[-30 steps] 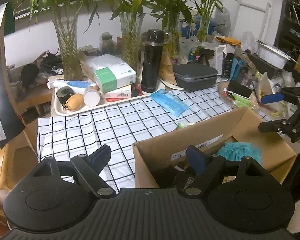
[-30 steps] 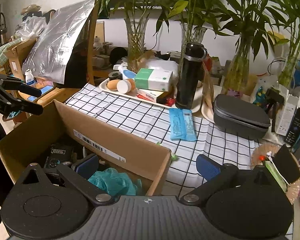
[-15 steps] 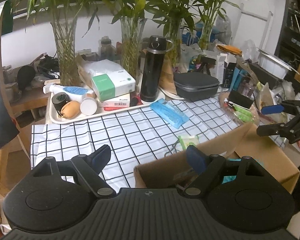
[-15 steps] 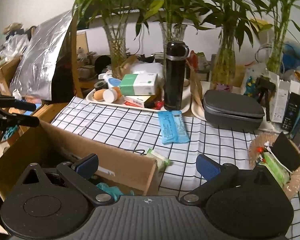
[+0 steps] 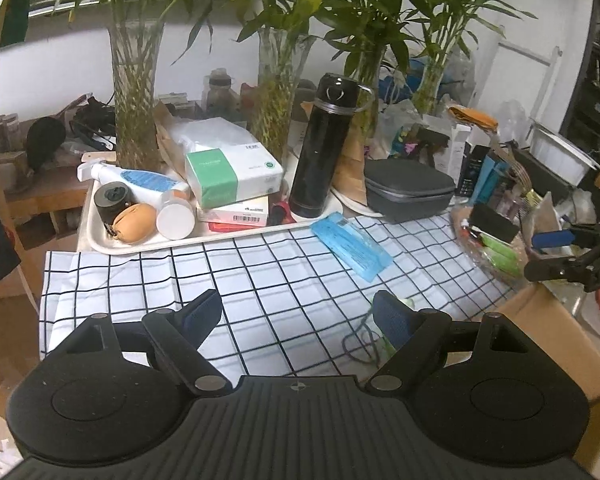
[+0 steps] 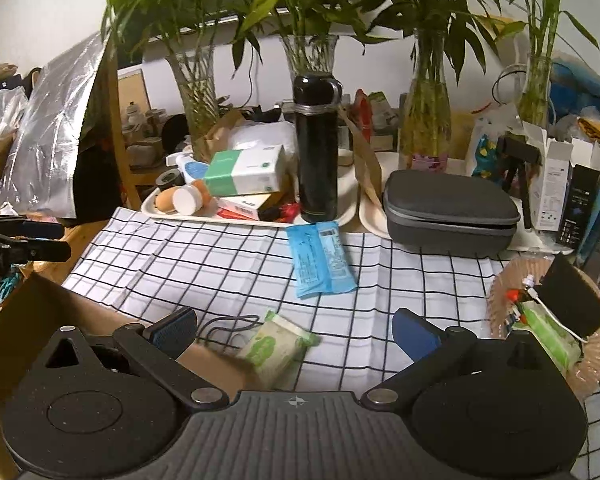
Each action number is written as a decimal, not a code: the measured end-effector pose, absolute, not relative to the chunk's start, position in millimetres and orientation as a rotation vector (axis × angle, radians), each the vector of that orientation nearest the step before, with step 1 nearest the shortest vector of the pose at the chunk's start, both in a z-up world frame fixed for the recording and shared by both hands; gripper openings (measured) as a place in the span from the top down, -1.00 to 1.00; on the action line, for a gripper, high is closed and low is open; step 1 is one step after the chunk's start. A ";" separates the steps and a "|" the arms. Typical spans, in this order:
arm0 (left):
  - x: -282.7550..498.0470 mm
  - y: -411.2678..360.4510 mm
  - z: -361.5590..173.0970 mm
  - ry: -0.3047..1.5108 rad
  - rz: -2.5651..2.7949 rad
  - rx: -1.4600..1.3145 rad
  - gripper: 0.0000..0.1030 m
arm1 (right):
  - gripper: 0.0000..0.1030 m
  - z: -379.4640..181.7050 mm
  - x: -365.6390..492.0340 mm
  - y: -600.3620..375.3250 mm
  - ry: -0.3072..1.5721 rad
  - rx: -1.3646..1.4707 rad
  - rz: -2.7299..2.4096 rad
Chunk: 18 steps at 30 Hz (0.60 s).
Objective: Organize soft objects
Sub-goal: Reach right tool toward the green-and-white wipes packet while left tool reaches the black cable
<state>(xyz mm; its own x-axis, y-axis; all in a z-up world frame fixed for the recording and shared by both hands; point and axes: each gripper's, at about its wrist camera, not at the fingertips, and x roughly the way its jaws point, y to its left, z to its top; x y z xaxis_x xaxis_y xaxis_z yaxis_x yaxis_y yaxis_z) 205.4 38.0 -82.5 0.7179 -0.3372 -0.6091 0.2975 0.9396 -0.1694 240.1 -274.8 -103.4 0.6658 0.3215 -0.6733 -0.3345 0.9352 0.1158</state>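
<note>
A blue soft pack [image 5: 350, 249] [image 6: 320, 258] lies on the checked cloth in front of the tray. A small green tissue pack [image 6: 274, 346] lies on the cloth by the cardboard box's [image 6: 36, 316] [image 5: 540, 320] far corner, beside a dark cable [image 6: 228, 324]. A green-and-white tissue box [image 5: 232, 178] [image 6: 244, 172] sits on the white tray [image 5: 100, 240]. My left gripper [image 5: 296, 316] is open and empty above the cloth. My right gripper [image 6: 296, 332] is open and empty above the green pack. Each gripper shows at the edge of the other's view.
A black flask [image 5: 326, 144] stands on the tray, with a spray bottle [image 5: 140, 180], a tan pouch [image 5: 134, 223] and a tape roll. A grey zip case [image 5: 408, 190] sits to the right. Glass vases with bamboo line the back. A basket of small items [image 6: 548, 316] stands at right.
Both grippers have risen and drawn back from the box, so its inside and the teal item are out of sight. The green tissue pack and cable have come into view.
</note>
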 end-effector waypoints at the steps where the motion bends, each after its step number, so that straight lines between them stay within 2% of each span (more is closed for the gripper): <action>1: 208.5 39.0 -84.0 0.682 -0.352 -0.066 -0.61 | -1.00 -104.6 242.2 -275.3 0.761 -0.020 0.366; 18: 259.2 44.4 -111.4 0.724 -0.424 -0.051 -0.61 | -1.00 -129.0 292.1 -294.5 0.829 -0.013 0.357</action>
<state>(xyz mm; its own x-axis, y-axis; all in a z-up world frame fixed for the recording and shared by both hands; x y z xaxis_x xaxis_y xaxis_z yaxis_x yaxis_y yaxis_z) 259.2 44.4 -111.4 0.6679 -0.3936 -0.6316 0.3586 0.9139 -0.1902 292.1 -294.5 -129.0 0.6197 0.3052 -0.7231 -0.3154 0.9405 0.1266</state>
